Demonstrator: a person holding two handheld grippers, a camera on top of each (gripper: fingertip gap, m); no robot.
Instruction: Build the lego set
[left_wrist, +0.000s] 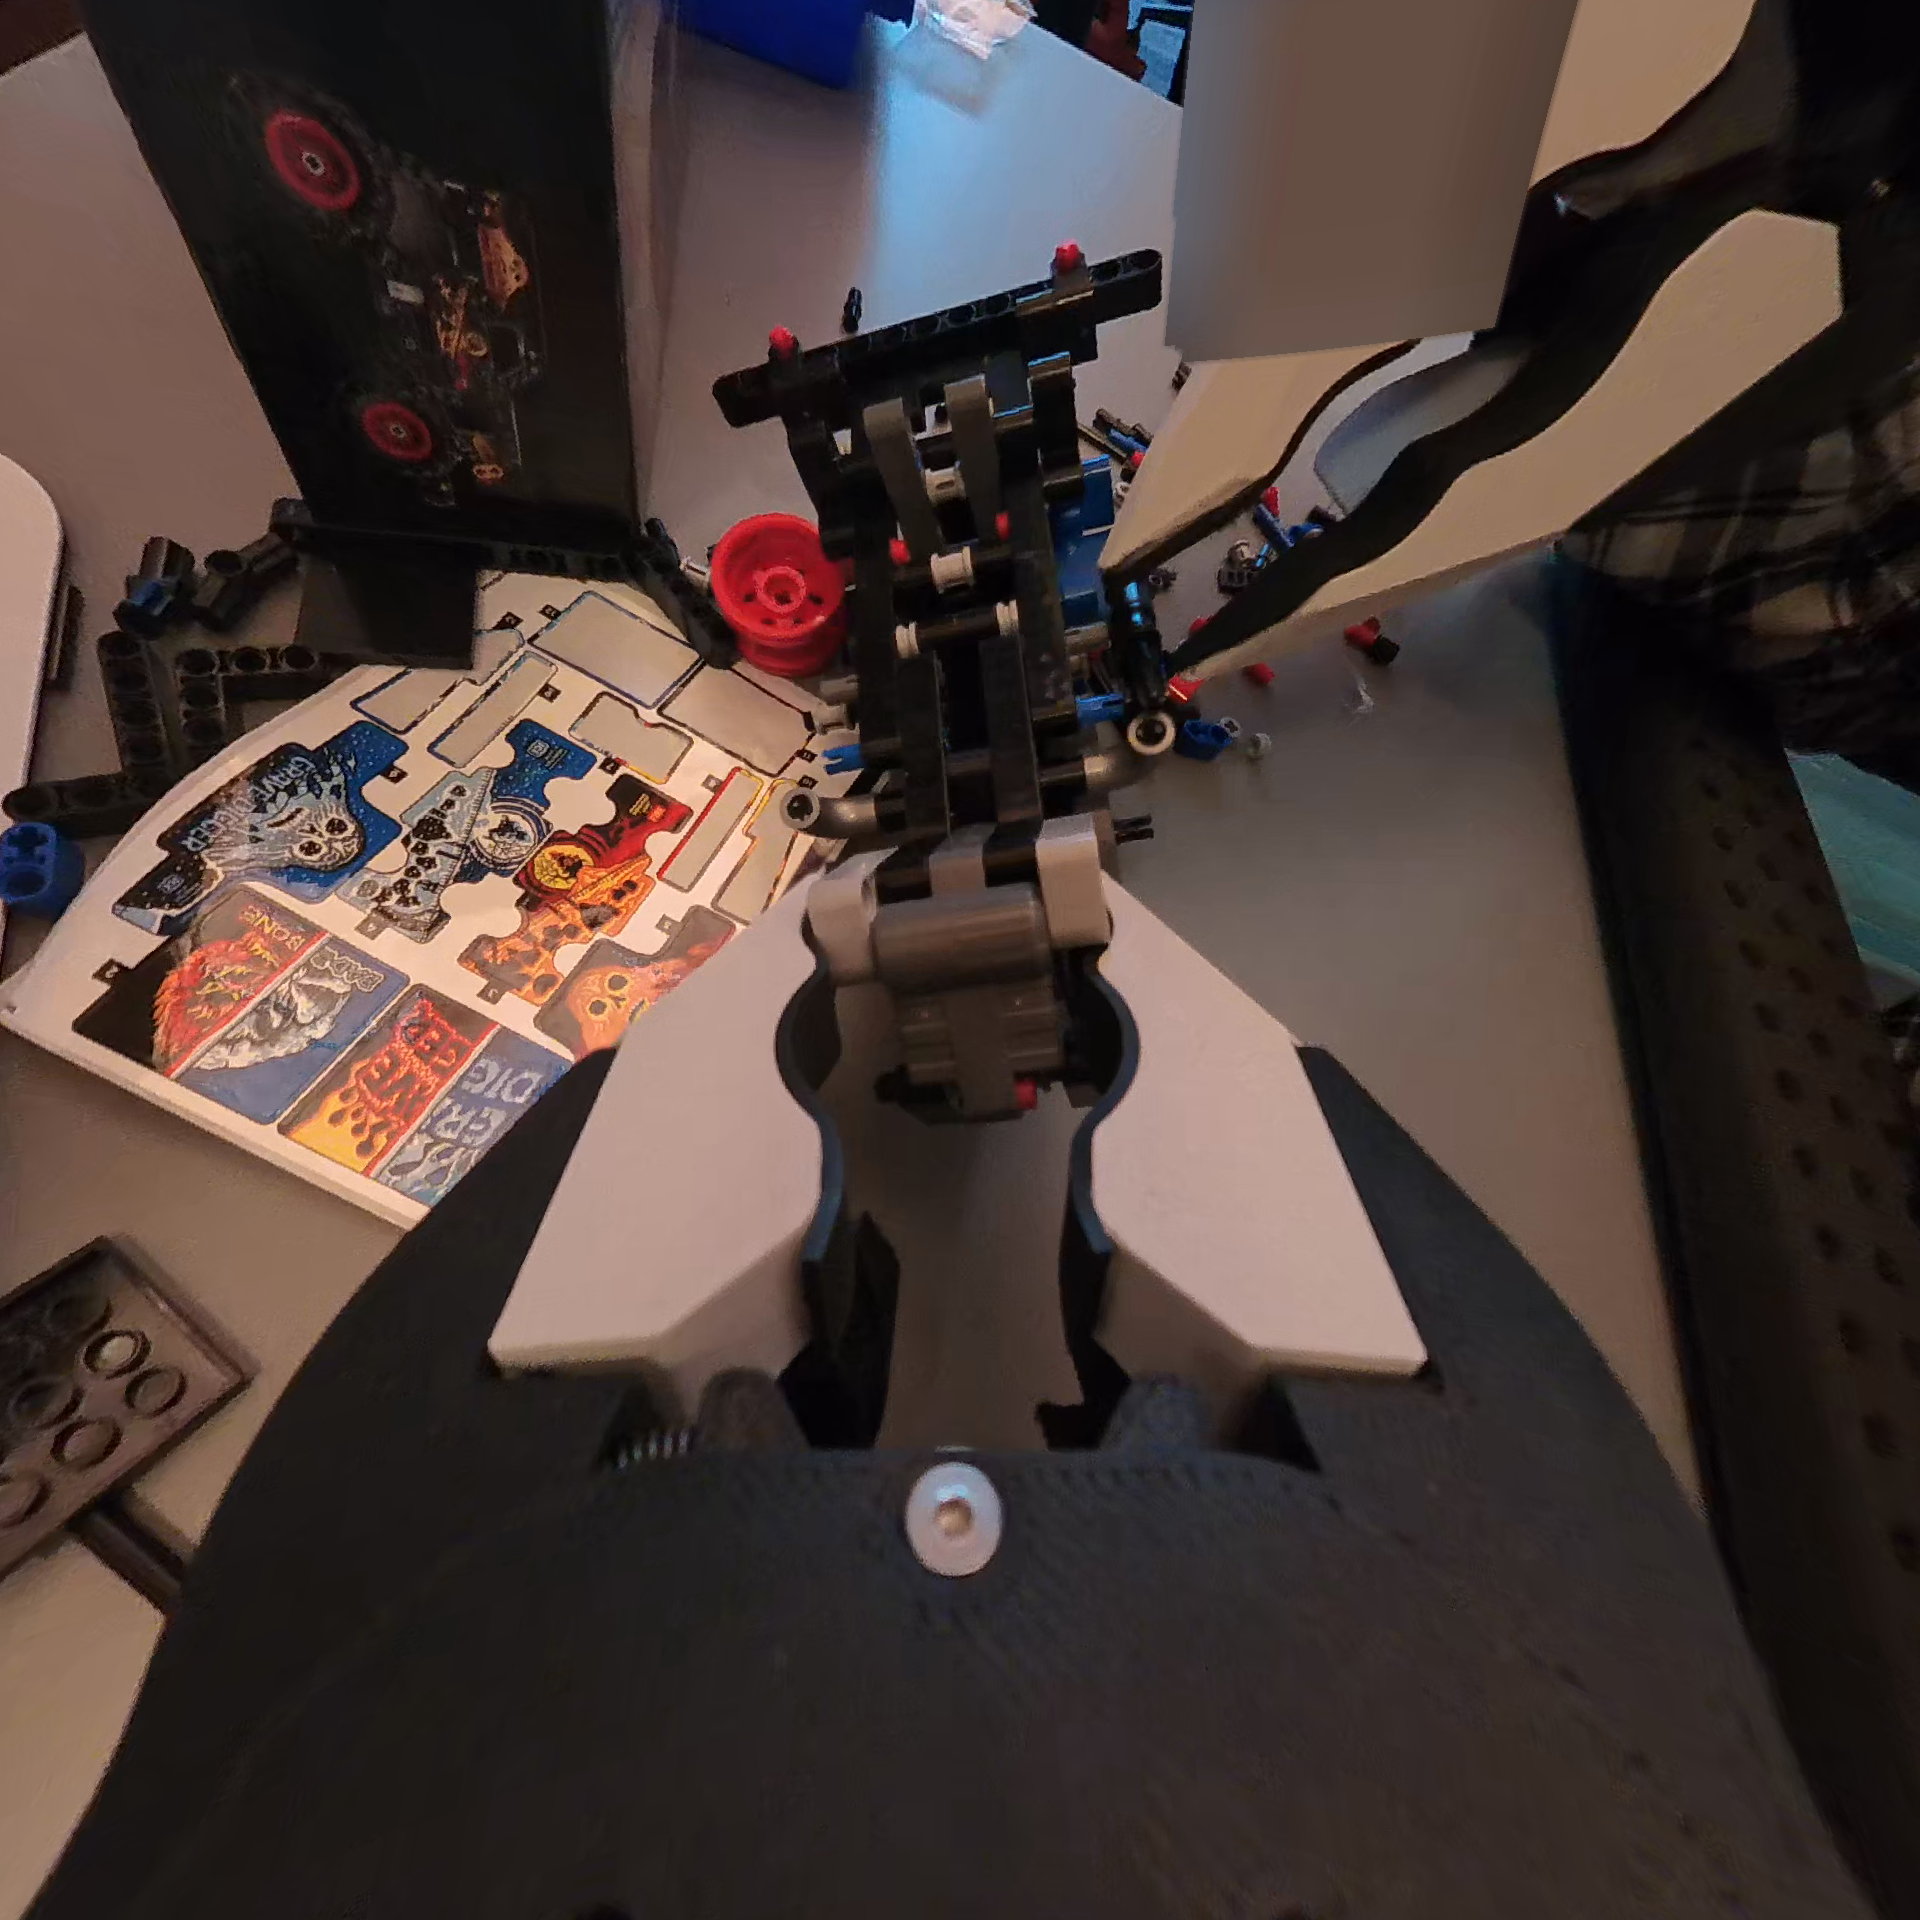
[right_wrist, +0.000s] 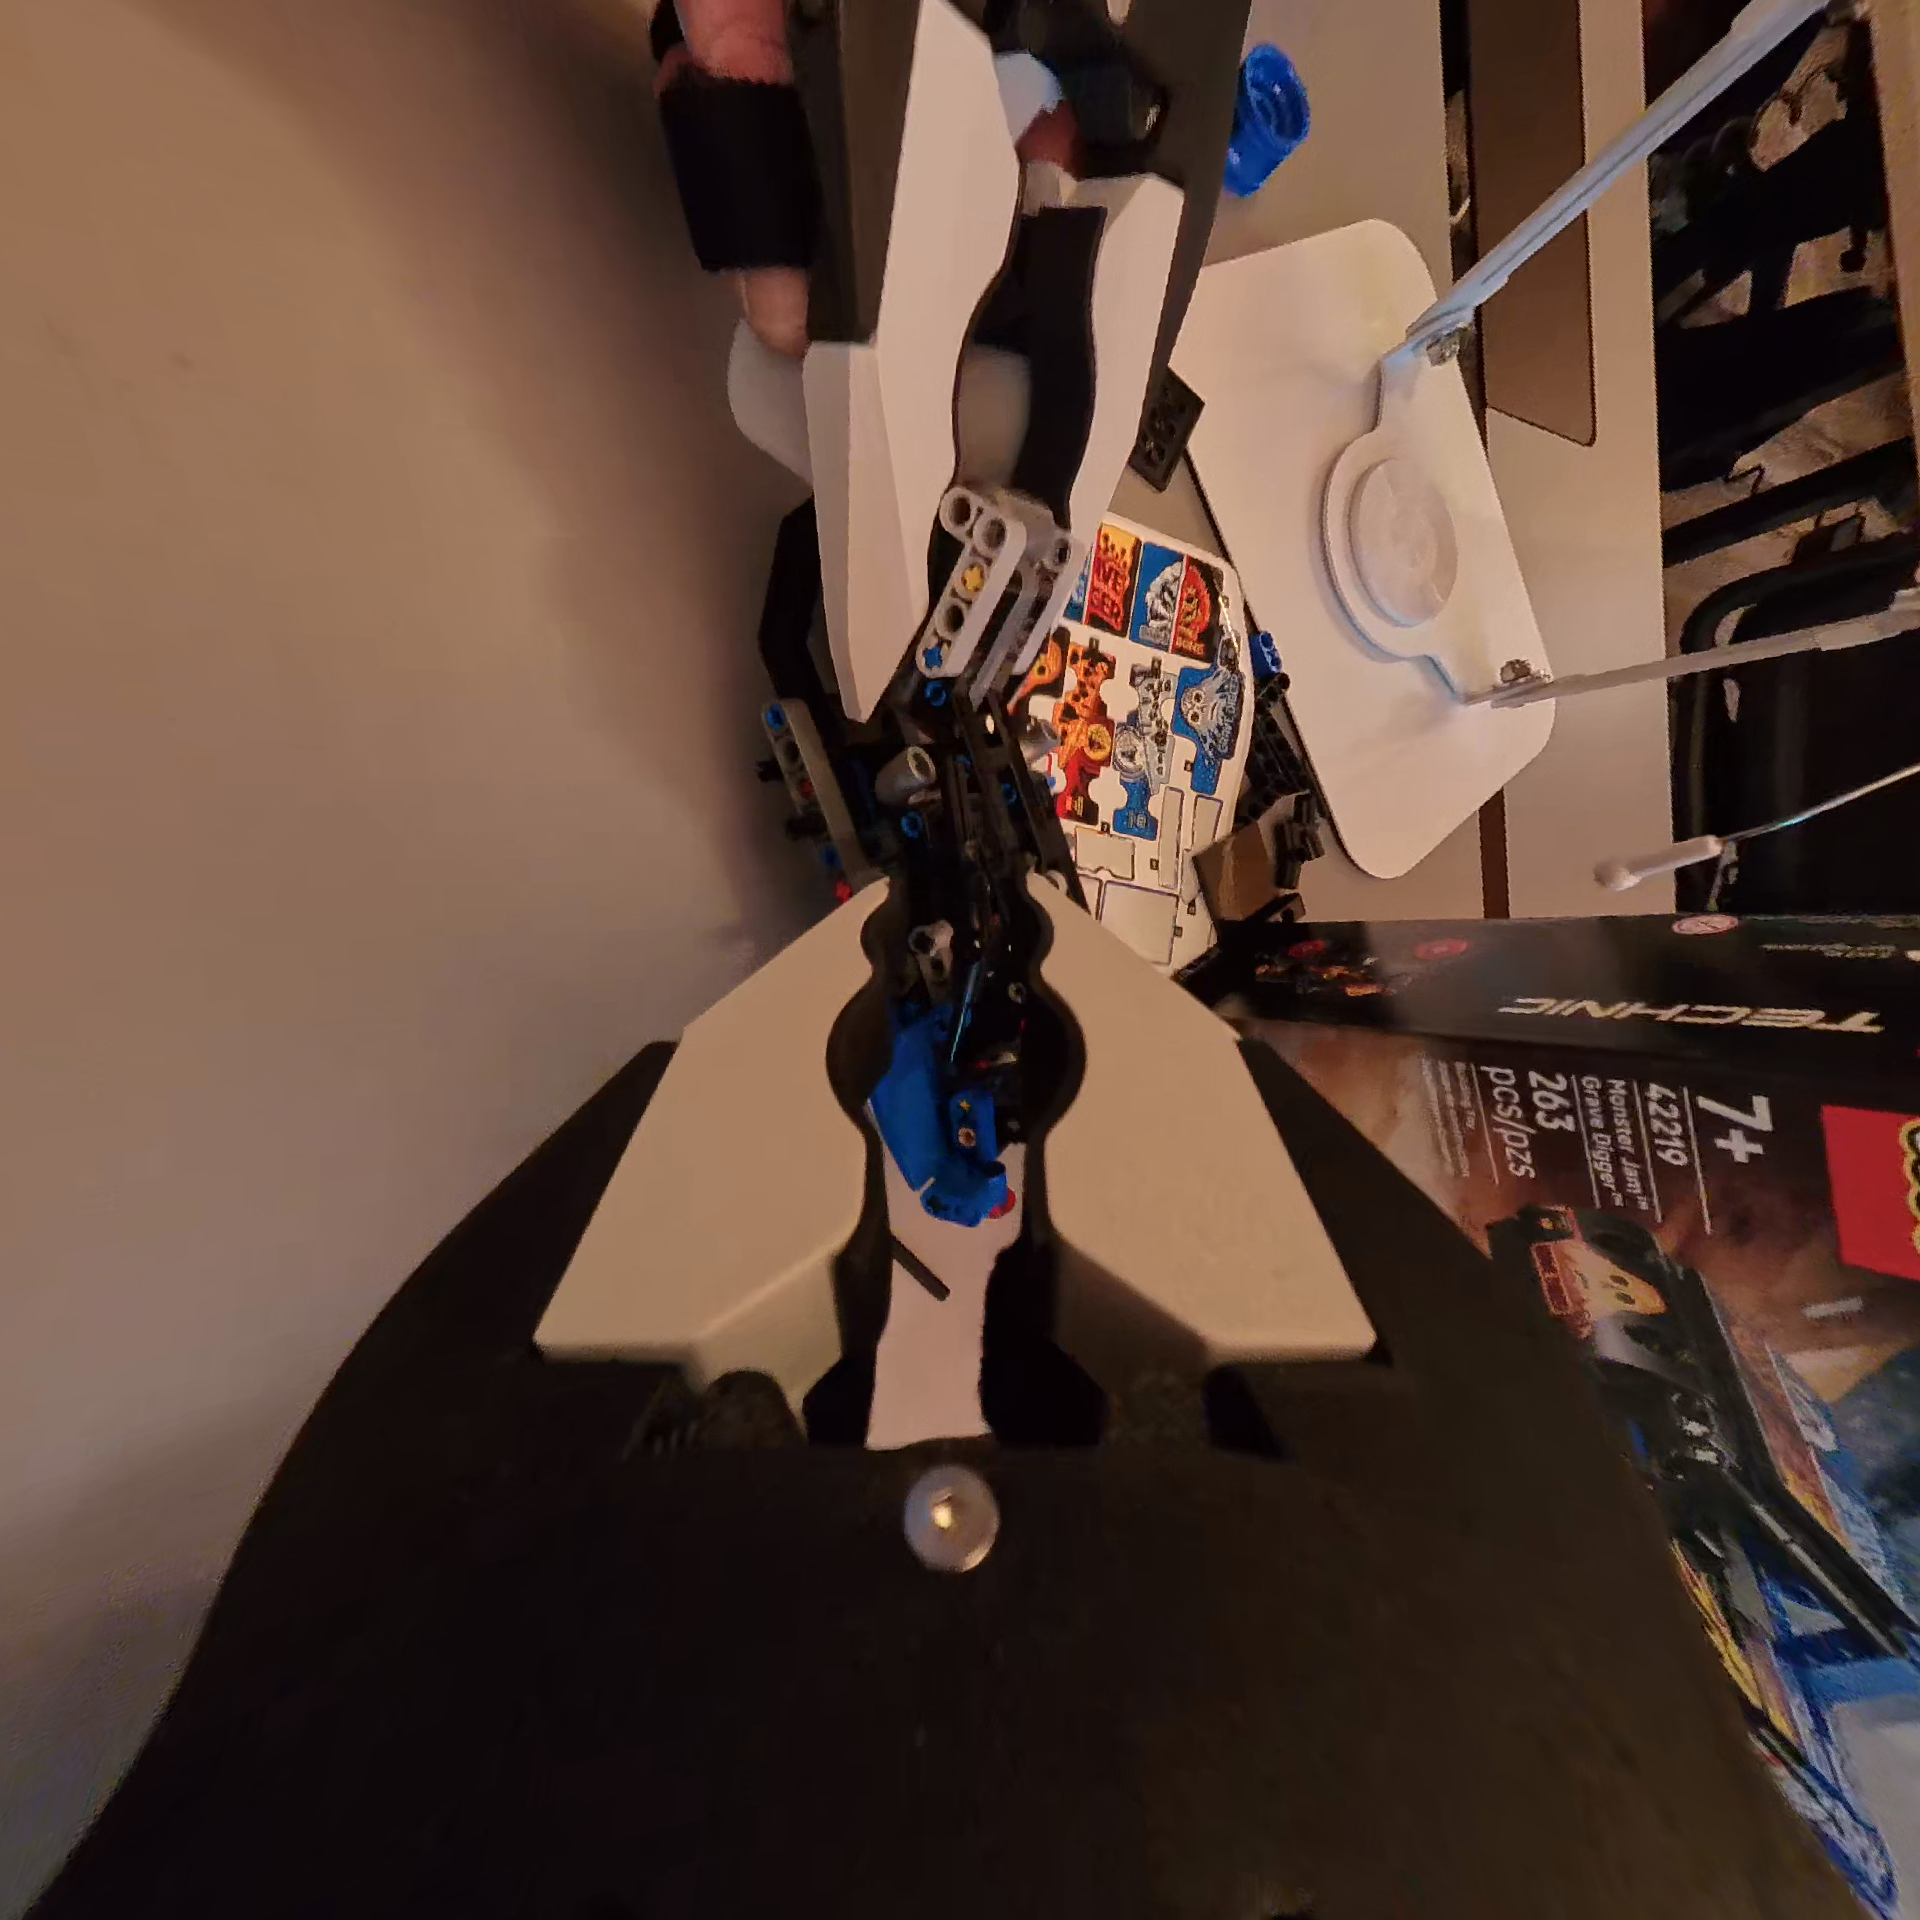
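The black Lego chassis (left_wrist: 956, 623), with grey and red pins, is held up off the table. My left gripper (left_wrist: 961, 935) is shut on its grey end block (left_wrist: 966, 935). My right gripper (left_wrist: 1143, 623) comes in from the upper right and is shut on the chassis's right side, by a black pin (left_wrist: 1138, 634). In the right wrist view the chassis (right_wrist: 956, 831) runs between my right gripper's (right_wrist: 961, 904) fingers, with a blue part (right_wrist: 925, 1132) deep between them. The left gripper (right_wrist: 987, 582) holds the grey end (right_wrist: 987, 551) above.
A sticker sheet (left_wrist: 416, 883) lies on the grey table (left_wrist: 1351, 935). The set's box (left_wrist: 395, 291) stands behind it, with a red wheel hub (left_wrist: 779, 603) beside it. Loose black beams (left_wrist: 177, 686) lie at the left, small pins (left_wrist: 1268, 561) at the right. A white stand base (right_wrist: 1382, 540) is nearby. One gripper's finger ends stand about 5 cm off the other's.
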